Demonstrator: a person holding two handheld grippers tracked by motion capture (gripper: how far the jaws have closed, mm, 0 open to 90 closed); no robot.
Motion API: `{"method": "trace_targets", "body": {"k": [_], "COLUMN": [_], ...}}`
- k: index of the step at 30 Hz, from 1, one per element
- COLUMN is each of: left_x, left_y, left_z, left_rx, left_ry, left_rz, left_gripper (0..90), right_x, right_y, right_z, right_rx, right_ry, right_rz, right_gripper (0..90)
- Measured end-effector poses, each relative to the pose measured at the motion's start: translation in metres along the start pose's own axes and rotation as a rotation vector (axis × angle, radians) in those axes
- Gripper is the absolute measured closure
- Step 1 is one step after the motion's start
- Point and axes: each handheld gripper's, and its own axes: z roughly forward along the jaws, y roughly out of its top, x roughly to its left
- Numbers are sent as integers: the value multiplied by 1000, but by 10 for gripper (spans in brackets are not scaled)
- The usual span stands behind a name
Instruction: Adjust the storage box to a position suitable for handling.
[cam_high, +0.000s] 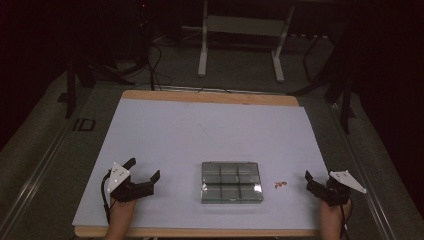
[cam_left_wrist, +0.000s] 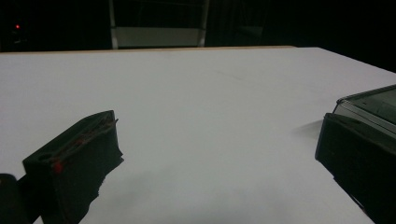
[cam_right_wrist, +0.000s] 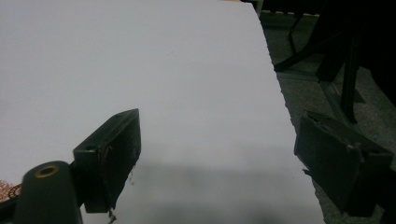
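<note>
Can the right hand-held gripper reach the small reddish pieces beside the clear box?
Probably yes: the right hand-held gripper is open, and only bare white sheet lies between it and the reddish pieces.

One clear box with six compartments, one small reddish cluster, two grippers, one table.

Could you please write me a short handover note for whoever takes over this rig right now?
Left gripper: jaws open, empty, resting at the near left of the white table sheet.
Right gripper: jaws open, empty, at the near right edge.
Clear plastic six-compartment box: near centre between the grippers; its contents cannot be told.
Small reddish-copper bits: loose on the sheet, just right of the box, apart from it.
Done: nothing apparent; neither gripper touches anything.
Left: probably picking up the bits and placing them in the box.
</note>
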Motion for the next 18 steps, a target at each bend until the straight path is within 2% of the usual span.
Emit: {"method": "trace_targets", "body": {"k": [3,6,7,8,10,12,13,15,18], "left_x": [2,3,3,3,2,0,-1,-3,-5], "left_y": [0,0,0,0,0,1,1,3,5], "left_z": [0,-1,-1,-1,-1,1,2,5,11], "left_rx": [3,-2,-2,-4,-3,15,28,62,83], "left_ry": [-25,-32,-32,-50,-43,-45,-42,-62,-109], "left_rz": [-14,-18,-18,-13,-3,13,25,45,8], "left_gripper": [2,2,3,3,3,3,3,3,3], "right_x": [-1,-2,-2,-2,-3,-6,-6,-7,-9], "right_y": [-1,-1,-1,-1,0,2,2,2,4], "right_z": [-1,-1,-1,-2,-1,1,1,1,0], "right_rx": [-13,-15,-15,-18,-7,17,17,14,13], "right_ry": [2,2,2,-1,8,44,44,63,116], "right_rz": [17,22,22,22,32,45,45,67,101], "right_gripper": [149,149,149,149,147,146,146,145,146]}}
